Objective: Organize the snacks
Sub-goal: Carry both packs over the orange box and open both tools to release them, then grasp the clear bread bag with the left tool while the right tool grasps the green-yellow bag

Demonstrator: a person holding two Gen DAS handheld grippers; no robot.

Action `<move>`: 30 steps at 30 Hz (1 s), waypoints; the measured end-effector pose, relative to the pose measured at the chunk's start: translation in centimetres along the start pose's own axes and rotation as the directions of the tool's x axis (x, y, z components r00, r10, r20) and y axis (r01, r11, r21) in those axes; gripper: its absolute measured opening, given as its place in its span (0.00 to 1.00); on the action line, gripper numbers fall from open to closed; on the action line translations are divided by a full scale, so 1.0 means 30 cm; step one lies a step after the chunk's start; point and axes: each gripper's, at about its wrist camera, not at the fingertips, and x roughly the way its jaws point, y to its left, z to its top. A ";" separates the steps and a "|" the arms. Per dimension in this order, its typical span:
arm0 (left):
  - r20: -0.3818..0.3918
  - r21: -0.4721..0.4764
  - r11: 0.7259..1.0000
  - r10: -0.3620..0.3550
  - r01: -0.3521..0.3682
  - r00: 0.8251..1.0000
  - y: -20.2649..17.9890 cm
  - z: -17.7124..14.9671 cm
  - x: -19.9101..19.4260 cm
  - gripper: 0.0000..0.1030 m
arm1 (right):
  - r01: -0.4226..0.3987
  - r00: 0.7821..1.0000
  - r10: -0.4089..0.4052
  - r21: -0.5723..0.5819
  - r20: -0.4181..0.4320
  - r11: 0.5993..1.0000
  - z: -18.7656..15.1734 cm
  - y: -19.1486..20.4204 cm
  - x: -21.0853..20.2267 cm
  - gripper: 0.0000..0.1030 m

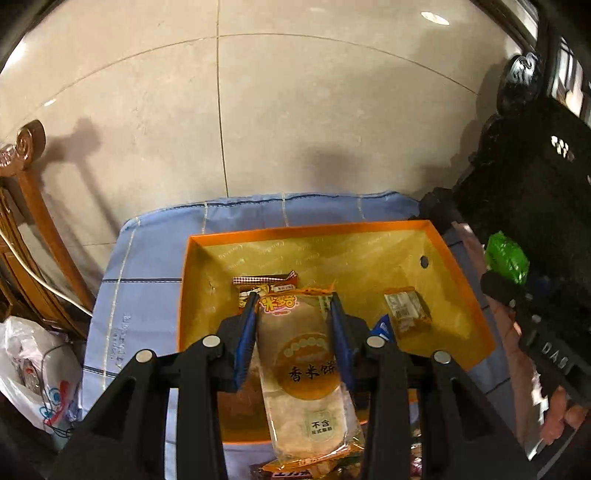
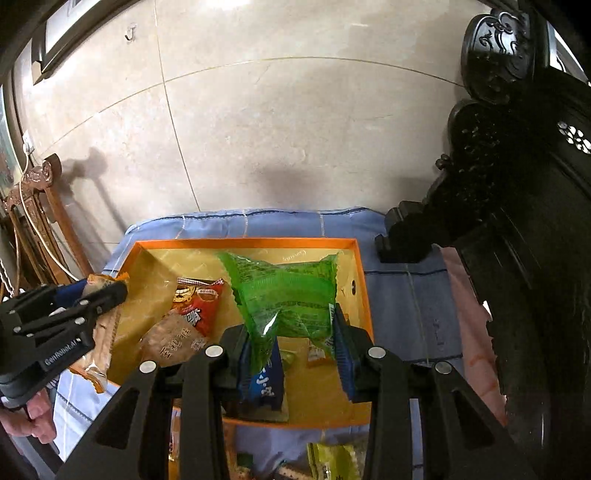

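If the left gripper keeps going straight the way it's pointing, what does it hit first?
Probably the red snack packet lying in the orange box. The left gripper, shut on the rice cracker packet, points down at it, though depth is hard to judge.

Warm indoor lighting, moderately bright. Reflecting a white ceiling-lamp glare spot on the glossy beige tiled floor (image 1: 435, 17). Casting soft grey shadows across those tiles beyond the blue checked cloth (image 1: 147, 258). Bending straight grout lines strongly toward the round black corners in both wrist views. Sinking the dark carved wooden furniture (image 2: 517, 184) into near-black, detail lost. Blurring slightly at the right edge of the left view.
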 end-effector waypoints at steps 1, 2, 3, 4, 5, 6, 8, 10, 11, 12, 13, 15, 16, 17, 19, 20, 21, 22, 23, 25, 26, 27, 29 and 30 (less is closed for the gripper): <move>-0.005 -0.015 1.000 -0.007 0.007 1.000 0.006 0.009 0.005 0.35 | 0.001 1.000 -0.001 -0.001 -0.004 1.000 0.003 -0.001 0.007 0.40; -0.006 -0.027 0.999 -0.021 0.021 1.000 0.015 0.016 0.011 0.37 | 0.007 1.000 -0.007 -0.004 -0.010 1.000 0.005 -0.001 0.018 0.49; -0.008 -0.039 0.999 -0.035 0.035 0.999 0.023 0.023 0.019 0.48 | 0.005 1.000 -0.006 -0.016 -0.016 1.000 0.005 0.002 0.031 0.65; -0.018 -0.054 0.997 -0.054 0.053 0.998 0.028 0.028 0.030 0.64 | 0.004 1.000 -0.005 -0.032 -0.024 0.999 0.008 0.007 0.043 0.92; -0.036 -0.074 0.995 -0.065 0.062 0.997 0.034 0.029 0.041 0.95 | 0.024 0.999 -0.025 -0.036 -0.028 0.999 0.003 0.004 0.049 0.96; -0.043 -0.085 0.995 -0.065 0.061 0.997 0.040 0.026 0.045 0.96 | 0.027 0.999 -0.028 -0.035 -0.034 0.999 0.001 -0.004 0.051 0.96; -0.069 -0.085 0.996 -0.033 0.027 0.997 0.051 0.010 0.057 0.96 | 0.013 0.999 -0.014 -0.021 -0.044 1.000 -0.011 -0.024 0.044 0.96; -0.096 -0.076 0.997 -0.024 0.017 0.995 0.066 -0.011 0.064 0.96 | 0.020 0.998 -0.021 -0.003 -0.057 1.000 -0.030 -0.051 0.021 0.97; -0.108 -0.075 0.997 -0.025 0.017 0.994 0.074 -0.026 0.064 0.96 | 0.022 0.998 -0.022 0.002 -0.063 1.000 -0.043 -0.065 0.010 0.97; -0.122 -0.073 0.997 -0.027 0.018 0.992 0.083 -0.048 0.061 0.96 | 0.023 0.998 -0.022 0.006 -0.064 1.000 -0.054 -0.078 0.002 0.96; -0.132 -0.062 0.998 -0.020 0.011 0.991 0.090 -0.074 0.054 0.96 | 0.029 0.998 -0.028 0.011 -0.065 1.000 -0.076 -0.097 -0.018 0.97; -0.139 0.007 0.998 0.056 -0.056 0.989 0.092 -0.134 0.031 0.96 | 0.052 0.996 -0.051 0.015 -0.075 0.999 -0.120 -0.130 -0.040 0.97; -0.131 0.053 0.993 0.109 -0.102 0.985 0.088 -0.164 0.016 0.96 | 0.064 0.995 -0.063 0.018 -0.080 0.998 -0.139 -0.144 -0.045 0.97; -0.110 0.110 0.981 0.170 -0.158 0.979 0.085 -0.208 -0.007 0.96 | 0.079 0.993 -0.076 0.026 -0.088 0.997 -0.175 -0.166 -0.055 0.97; -0.092 0.204 0.958 0.226 -0.203 0.970 0.079 -0.297 -0.039 0.96 | 0.079 0.991 -0.074 0.043 -0.108 0.996 -0.238 -0.196 -0.065 0.97; -0.092 0.248 0.946 0.239 -0.210 0.967 0.078 -0.353 -0.054 0.96 | 0.070 0.990 -0.062 0.059 -0.129 0.996 -0.283 -0.214 -0.066 0.97; -0.089 0.273 0.938 0.248 -0.216 0.965 0.081 -0.393 -0.067 0.96 | 0.053 0.987 -0.039 0.086 -0.156 0.995 -0.337 -0.234 -0.061 0.97; -0.077 0.296 0.928 0.259 -0.227 0.963 0.080 -0.446 -0.082 0.96 | 0.043 0.983 -0.022 0.111 -0.184 0.993 -0.378 -0.249 -0.049 0.97; -0.056 0.298 0.922 0.275 -0.247 0.960 0.079 -0.491 -0.096 0.96 | 0.036 0.977 -0.007 0.135 -0.211 0.990 -0.414 -0.263 -0.033 0.97; -0.071 0.273 0.936 0.249 -0.221 0.966 0.088 -0.565 -0.109 0.96 | 0.037 0.970 0.007 0.174 -0.245 0.984 -0.470 -0.284 0.000 0.97; -0.102 0.250 0.950 0.217 -0.186 0.971 0.094 -0.603 -0.104 0.96 | 0.035 0.968 0.013 0.188 -0.250 0.982 -0.486 -0.293 0.019 0.97; -0.123 0.235 0.958 0.196 -0.164 0.973 0.099 -0.630 -0.099 0.96 | 0.034 0.967 0.018 0.198 -0.256 0.980 -0.496 -0.296 0.038 0.97; -0.170 0.204 0.969 0.173 -0.138 0.970 0.111 -0.697 -0.071 0.96 | 0.006 0.961 0.054 0.218 -0.270 0.976 -0.507 -0.292 0.091 0.97; -0.189 0.198 0.971 0.172 -0.135 0.967 0.112 -0.718 -0.055 0.96 | -0.012 0.959 0.073 0.220 -0.274 0.975 -0.508 -0.287 0.117 0.97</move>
